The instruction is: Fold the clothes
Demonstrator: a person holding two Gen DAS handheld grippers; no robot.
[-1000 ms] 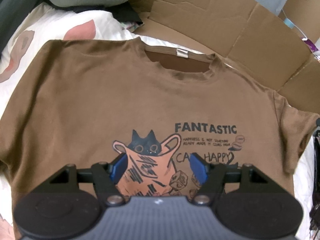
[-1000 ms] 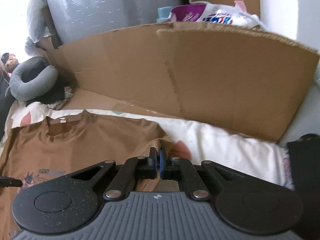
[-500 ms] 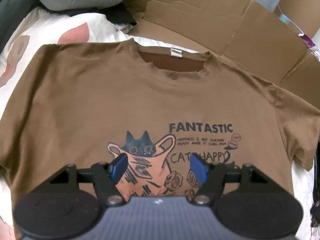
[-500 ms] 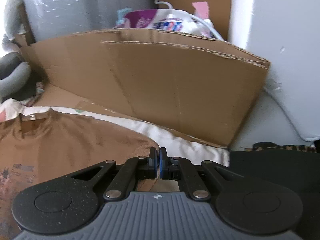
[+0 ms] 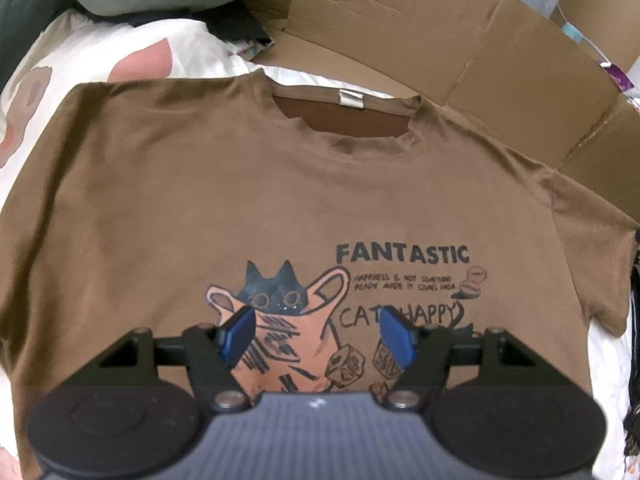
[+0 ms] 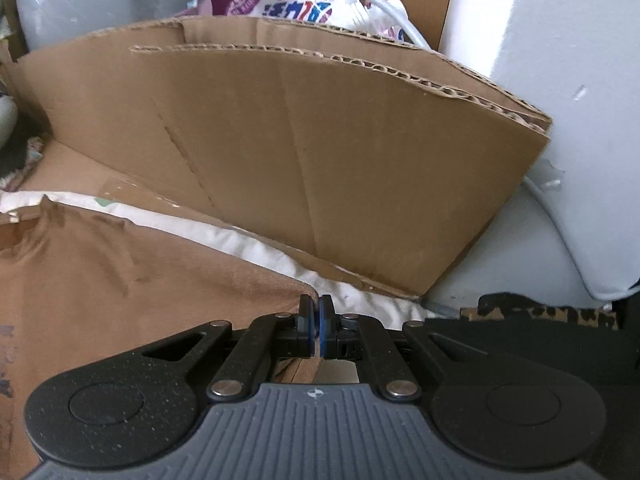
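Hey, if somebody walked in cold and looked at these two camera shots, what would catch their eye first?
First, the brown T-shirt spread flat, front up, across the left view, with its cat drawing and the word FANTASTIC just past the open left tool. Next, the big cardboard sheet standing behind the bedding. Then the right tool, shut on the shirt's edge at the right side.

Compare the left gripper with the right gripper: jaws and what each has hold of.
The left gripper has its jaws spread wide; the right gripper has its jaws pressed together. The left holds nothing above the cat print; the right pinches the edge of the brown T-shirt. Both have blue pads on black fingers.
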